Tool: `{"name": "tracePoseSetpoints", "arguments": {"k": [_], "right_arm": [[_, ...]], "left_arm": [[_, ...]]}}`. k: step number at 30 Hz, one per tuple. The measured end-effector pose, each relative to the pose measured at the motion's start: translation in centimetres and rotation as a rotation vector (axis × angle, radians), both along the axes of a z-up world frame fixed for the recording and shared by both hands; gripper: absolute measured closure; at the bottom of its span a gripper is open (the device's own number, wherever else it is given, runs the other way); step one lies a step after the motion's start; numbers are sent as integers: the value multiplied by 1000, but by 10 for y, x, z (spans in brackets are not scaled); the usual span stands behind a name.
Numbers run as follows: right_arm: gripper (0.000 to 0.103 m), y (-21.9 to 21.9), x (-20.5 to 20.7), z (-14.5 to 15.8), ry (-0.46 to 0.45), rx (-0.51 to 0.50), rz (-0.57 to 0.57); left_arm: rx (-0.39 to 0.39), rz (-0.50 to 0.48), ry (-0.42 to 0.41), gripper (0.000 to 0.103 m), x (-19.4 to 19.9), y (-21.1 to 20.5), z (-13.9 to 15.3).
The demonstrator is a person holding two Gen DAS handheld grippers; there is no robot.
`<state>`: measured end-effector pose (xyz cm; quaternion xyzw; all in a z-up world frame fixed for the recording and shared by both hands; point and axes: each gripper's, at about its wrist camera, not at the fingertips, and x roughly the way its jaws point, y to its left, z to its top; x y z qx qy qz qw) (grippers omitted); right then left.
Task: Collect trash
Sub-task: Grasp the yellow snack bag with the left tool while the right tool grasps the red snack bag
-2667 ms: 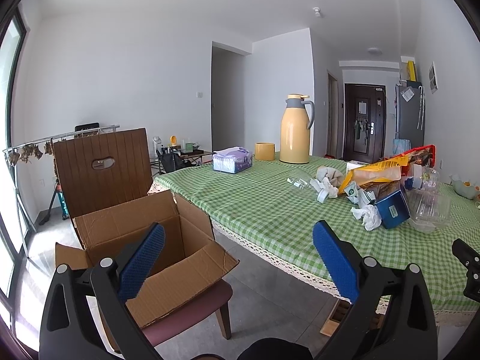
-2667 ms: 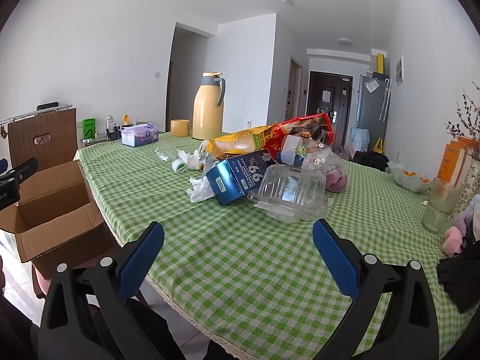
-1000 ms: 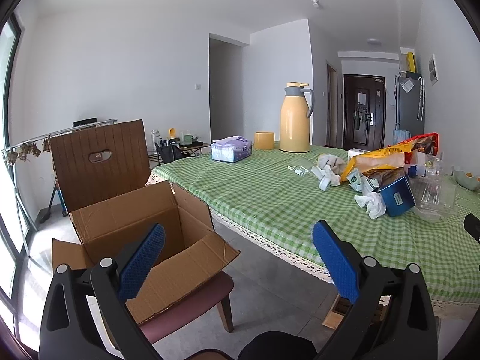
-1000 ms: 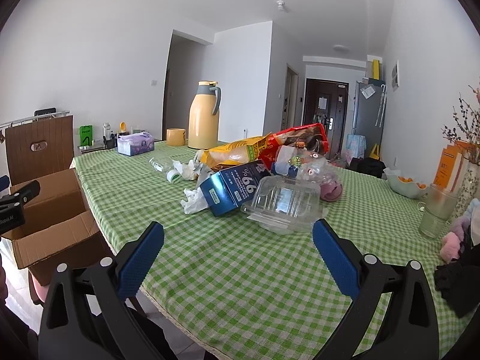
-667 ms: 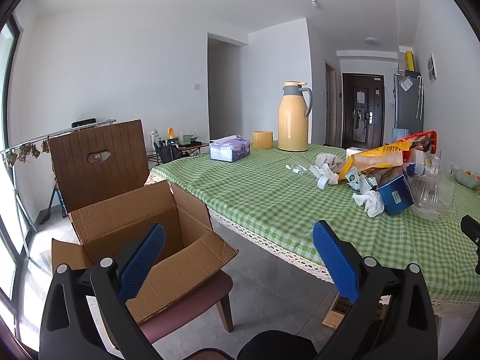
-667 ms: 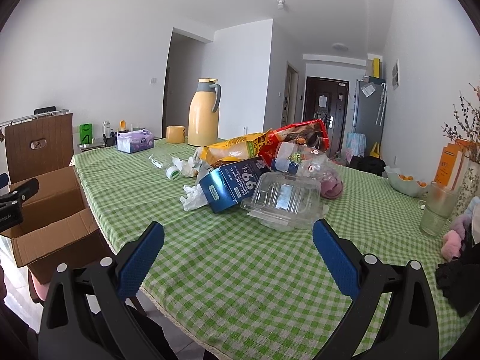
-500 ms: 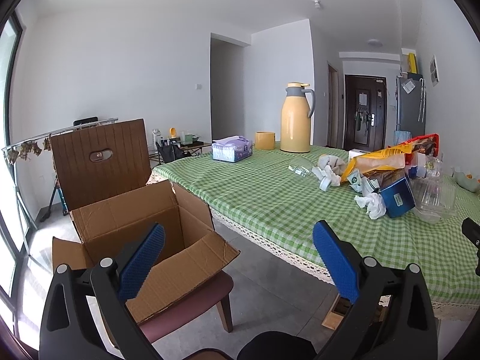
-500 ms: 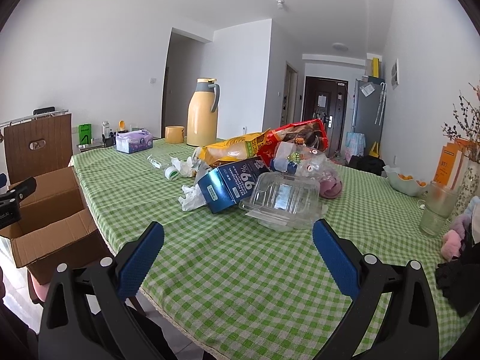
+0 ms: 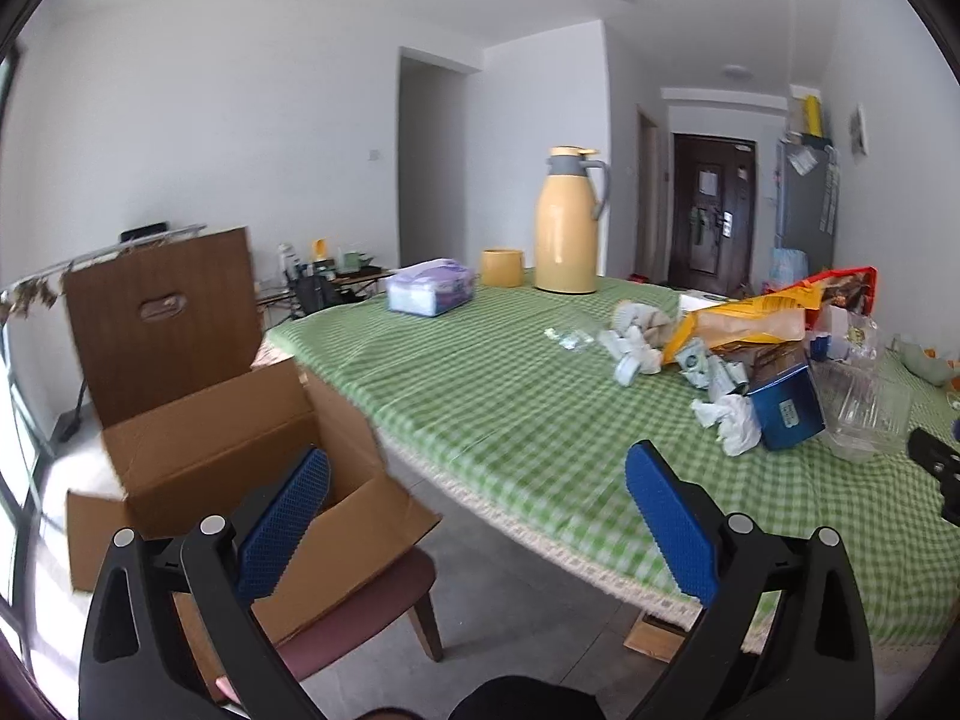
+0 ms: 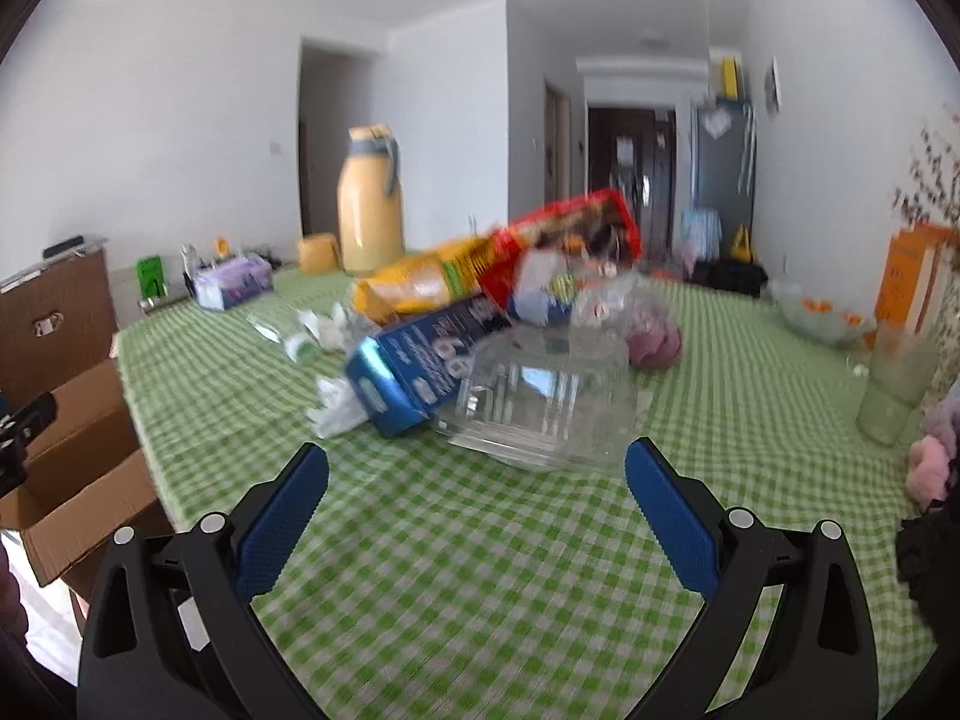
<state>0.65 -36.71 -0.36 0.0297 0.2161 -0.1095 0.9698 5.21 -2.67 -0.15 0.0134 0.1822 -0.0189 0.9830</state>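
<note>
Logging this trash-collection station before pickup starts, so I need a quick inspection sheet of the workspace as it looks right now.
Surface: table under a green checked cloth.
Job's things: trash pile mid-table: clear plastic clamshell, blue carton, crumpled tissue, yellow snack bag, red snack bag. Open cardboard box sits on a chair beside the table.
Clutter: yellow thermos, tissue pack, yellow cup, drinking glass.
Grippers: left hand-held gripper open, empty, off the table edge; right hand-held gripper open, empty, facing the clamshell.
Cables: nothing seen.
Surroundings: white walls, dark door down the hallway.
</note>
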Motion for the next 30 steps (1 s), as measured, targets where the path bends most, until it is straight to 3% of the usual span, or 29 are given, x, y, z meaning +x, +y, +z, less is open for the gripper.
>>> {"name": "tracePoseSetpoints", "arguments": {"k": [5,9,14,19,25,30], "right_arm": [[8,-32,23,7,47,57,-28],[8,-73,36,15,25,261,53],[8,-114,55,41,-24,291,10],[8,-147,105,52,55,370,19],[8,-124,166,44,188,243,-108],[8,-118,190,28,260,243,-147]], "left_arm": [[-13,-78,39,7,27,-28,6],[1,-148,60,7,45,-57,12],[31,-226,59,7,64,-94,25],[33,-300,91,7,86,-132,35],[41,-308,119,7,107,-158,42],[64,-271,140,7,117,-151,43]]}}
